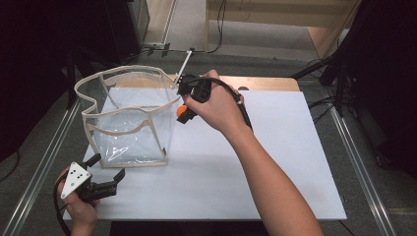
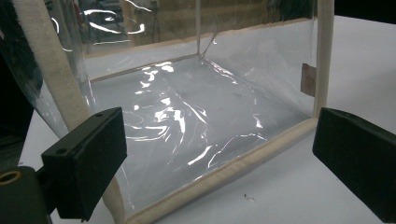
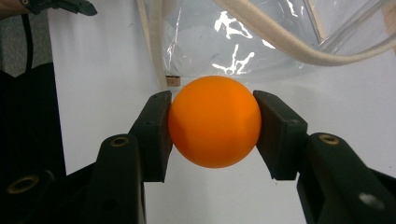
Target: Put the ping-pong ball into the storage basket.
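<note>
Between the right gripper's [image 3: 215,135] black fingers [image 3: 154,135] sits an orange ball [image 3: 214,121], squeezed tight on both sides. It is held up beside the top edge of the clear bag [image 1: 129,118], likely so it can drop inside. Down by the bag's near corner, the left gripper [image 1: 109,178] waits with its fingers apart and holding nothing, over the white bench [image 1: 275,162].

Two black hand-held grippers, bare forearms

The left gripper [image 1: 105,173], at lower left of the high view, carries a grey three-cornered plate with dark dots and a black trailing cable. The right gripper [image 1: 185,114], upper centre, has a thick black cable and a thin white rod. Its flat, blocky fingers [image 3: 154,135] show brass-ringed screw holes. No sleeves are visible.
</note>
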`<control>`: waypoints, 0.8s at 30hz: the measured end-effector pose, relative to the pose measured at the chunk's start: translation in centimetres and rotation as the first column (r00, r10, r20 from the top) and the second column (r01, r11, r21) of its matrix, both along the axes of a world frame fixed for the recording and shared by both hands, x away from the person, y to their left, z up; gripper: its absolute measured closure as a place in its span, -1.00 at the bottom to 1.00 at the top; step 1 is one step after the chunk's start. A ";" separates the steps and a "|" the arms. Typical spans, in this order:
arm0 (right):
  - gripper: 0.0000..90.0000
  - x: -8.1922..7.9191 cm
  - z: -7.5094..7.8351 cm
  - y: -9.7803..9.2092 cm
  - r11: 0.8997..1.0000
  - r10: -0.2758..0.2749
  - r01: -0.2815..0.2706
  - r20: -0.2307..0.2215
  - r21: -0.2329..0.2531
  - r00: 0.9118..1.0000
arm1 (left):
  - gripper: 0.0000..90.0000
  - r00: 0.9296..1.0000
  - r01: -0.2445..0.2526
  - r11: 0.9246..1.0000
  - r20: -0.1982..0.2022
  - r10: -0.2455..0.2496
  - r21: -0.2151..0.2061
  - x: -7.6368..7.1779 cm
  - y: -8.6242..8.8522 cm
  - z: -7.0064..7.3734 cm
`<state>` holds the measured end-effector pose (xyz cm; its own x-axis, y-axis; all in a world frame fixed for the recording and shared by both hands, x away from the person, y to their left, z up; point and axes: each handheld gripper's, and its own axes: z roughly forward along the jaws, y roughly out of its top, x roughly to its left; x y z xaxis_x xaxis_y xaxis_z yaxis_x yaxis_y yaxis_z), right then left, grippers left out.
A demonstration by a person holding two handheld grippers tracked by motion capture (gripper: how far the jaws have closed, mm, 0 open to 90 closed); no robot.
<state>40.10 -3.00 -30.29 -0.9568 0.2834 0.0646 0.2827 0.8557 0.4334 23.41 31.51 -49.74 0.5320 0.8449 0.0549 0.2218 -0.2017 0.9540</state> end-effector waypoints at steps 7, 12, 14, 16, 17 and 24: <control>0.08 0.3 0.6 0.3 1.000 0.004 -0.004 0.002 -0.005 1.000 | -0.92 1.000 0.001 1.000 -0.002 -0.001 0.001 0.0 0.0 0.0; 0.08 0.4 1.2 0.5 1.000 0.007 -0.007 0.008 -0.001 1.000 | -0.92 1.000 0.001 1.000 -0.002 -0.001 0.000 0.0 0.0 0.0; 0.08 0.5 1.4 0.6 1.000 0.007 -0.007 0.013 -0.004 1.000 | -0.92 1.000 0.001 1.000 -0.002 -0.001 -0.001 0.0 0.0 0.0; 0.08 0.6 1.6 0.7 1.000 0.008 -0.008 0.014 -0.009 1.000 | -0.92 1.000 0.001 1.000 -0.002 -0.001 0.000 0.0 0.0 0.0; 0.08 0.6 1.6 0.7 1.000 0.007 -0.007 0.016 -0.007 1.000 | -0.92 1.000 0.001 1.000 -0.002 -0.001 0.000 0.0 0.0 0.0; 0.08 0.9 2.0 1.1 1.000 0.005 -0.005 0.016 -0.010 1.000 | -0.92 1.000 0.002 1.000 -0.001 -0.002 0.000 0.0 0.0 0.0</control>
